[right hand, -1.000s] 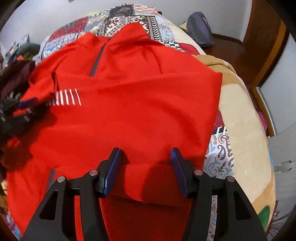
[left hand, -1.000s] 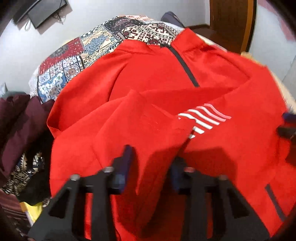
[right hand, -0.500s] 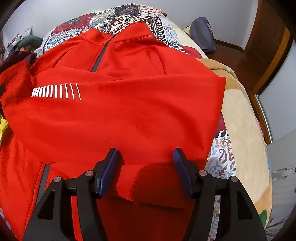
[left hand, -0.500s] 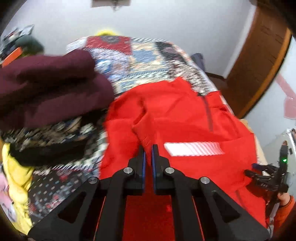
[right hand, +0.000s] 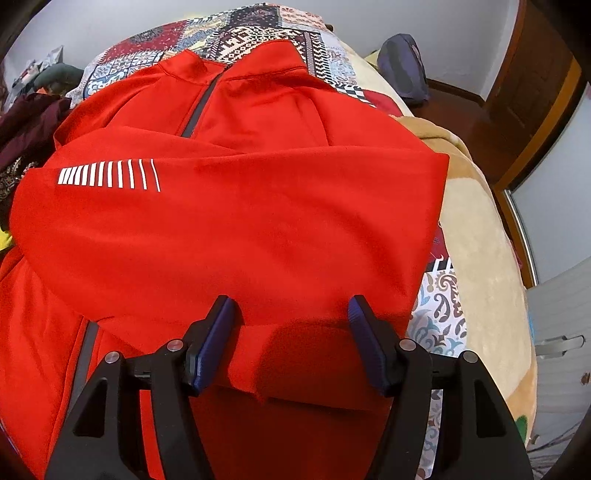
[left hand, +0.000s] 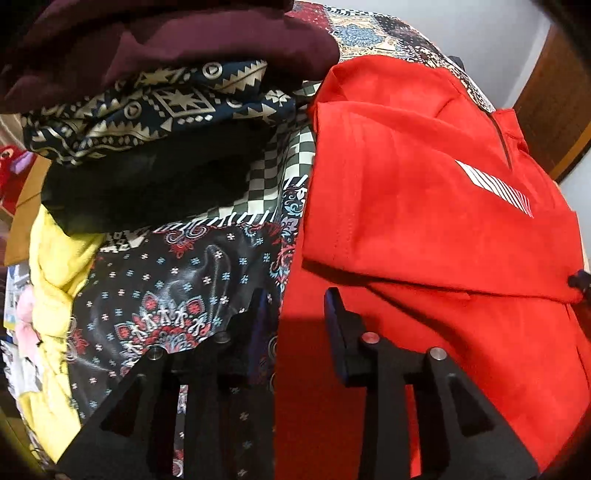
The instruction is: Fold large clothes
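Red jacket (right hand: 236,229) lies on bed, sleeve folded across its front, white stripes showing. Left gripper (left hand: 293,314) opening, nothing between jaws; right gripper (right hand: 291,332) apart, pointing down over hem.

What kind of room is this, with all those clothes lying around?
Most likely a bedroom. The red jacket lies spread on a bed with a patchwork quilt. Other clothes are piled beside it, and a wooden door stands in the corner.
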{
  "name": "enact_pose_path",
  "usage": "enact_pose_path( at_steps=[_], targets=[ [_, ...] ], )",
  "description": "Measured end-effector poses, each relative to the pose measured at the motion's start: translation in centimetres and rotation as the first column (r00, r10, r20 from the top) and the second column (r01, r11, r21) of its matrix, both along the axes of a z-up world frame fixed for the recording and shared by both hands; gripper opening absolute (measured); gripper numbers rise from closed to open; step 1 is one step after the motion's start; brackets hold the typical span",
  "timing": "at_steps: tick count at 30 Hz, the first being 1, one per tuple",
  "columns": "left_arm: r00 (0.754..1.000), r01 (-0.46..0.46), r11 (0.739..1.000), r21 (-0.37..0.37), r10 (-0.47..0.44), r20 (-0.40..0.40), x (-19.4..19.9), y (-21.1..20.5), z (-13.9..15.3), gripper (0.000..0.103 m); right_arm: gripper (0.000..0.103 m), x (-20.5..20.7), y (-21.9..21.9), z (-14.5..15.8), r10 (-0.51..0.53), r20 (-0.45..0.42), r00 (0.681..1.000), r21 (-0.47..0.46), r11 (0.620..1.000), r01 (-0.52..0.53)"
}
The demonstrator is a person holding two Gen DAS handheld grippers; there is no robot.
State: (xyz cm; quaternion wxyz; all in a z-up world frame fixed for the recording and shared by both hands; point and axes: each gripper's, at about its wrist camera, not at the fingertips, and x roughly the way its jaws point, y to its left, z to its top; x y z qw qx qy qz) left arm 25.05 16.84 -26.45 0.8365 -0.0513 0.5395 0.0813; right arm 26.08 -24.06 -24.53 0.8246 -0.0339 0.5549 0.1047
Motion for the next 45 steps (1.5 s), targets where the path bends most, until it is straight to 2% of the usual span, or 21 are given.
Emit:
enact_pose_path(
  at_steps=[4, 7, 11, 18, 23, 25, 28, 33, 39, 45],
  targets=[
    [0.999, 0.03, 0.999, 0.015, -0.031, 0.025, -0.2, -0.1, 2.0, 0.033, 0.061, 0.4, -0.5, 0.9, -0.02, -0.02, 1.0, 0.009, 1.0, 0.02],
    [0.996, 0.05, 0.998, 0.025, -0.052, 0.077, -0.5, -0.6, 4.6, 0.04, 0.061, 0.8, -1.1, 2.2, -0.038, 0.004, 0.999, 0.029, 0.999, 0.037],
    [0.979, 0.101, 0.993, 0.067, -0.111, 0.17, 0.3, -2.2, 8.8, 0.048, 0.061, 1.6, -1.6, 4.8, -0.046, 0.066, 0.997, 0.043, 0.998, 0.043],
    [0.939, 0.198, 0.97, 0.14, -0.228, 0.256, 4.8, -6.4, 13.0, 0.056, 0.061, 4.2, -1.2, 9.4, -0.043, 0.213, 0.976, 0.079, 0.997, 0.026],
    [0.915, 0.261, 0.954, 0.146, -0.293, 0.276, 9.6, -9.6, 13.8, 0.062, 0.061, 7.0, -0.4, 10.8, -0.033, 0.263, 0.964, 0.109, 0.994, 0.004],
    [0.908, 0.289, 0.949, 0.127, -0.314, 0.277, 11.6, -10.6, 13.6, 0.064, 0.061, 8.5, 0.1, 11.0, -0.026, 0.275, 0.961, 0.109, 0.994, -0.004],
    [0.911, 0.316, 0.946, 0.077, -0.325, 0.252, 15.4, -11.8, 12.6, 0.064, 0.061, 10.8, 0.6, 10.4, -0.024, 0.267, 0.963, 0.119, 0.993, -0.008],
    [0.92, 0.347, 0.938, -0.013, -0.338, 0.198, 20.9, -12.7, 9.5, 0.064, 0.061, 14.7, 1.3, 7.7, -0.024, 0.184, 0.983, 0.147, 0.989, -0.003],
    [0.927, 0.359, 0.932, -0.052, -0.35, 0.137, 26.0, -13.1, 5.3, 0.064, 0.061, 19.3, 2.6, 3.3, -0.015, 0.086, 0.996, 0.167, 0.986, 0.001],
    [0.937, 0.331, 0.943, -0.048, -0.322, 0.137, 30.0, -12.7, 2.6, 0.064, 0.061, 22.9, 3.5, 0.2, -0.015, 0.044, 0.999, 0.165, 0.986, 0.007]
  ],
)
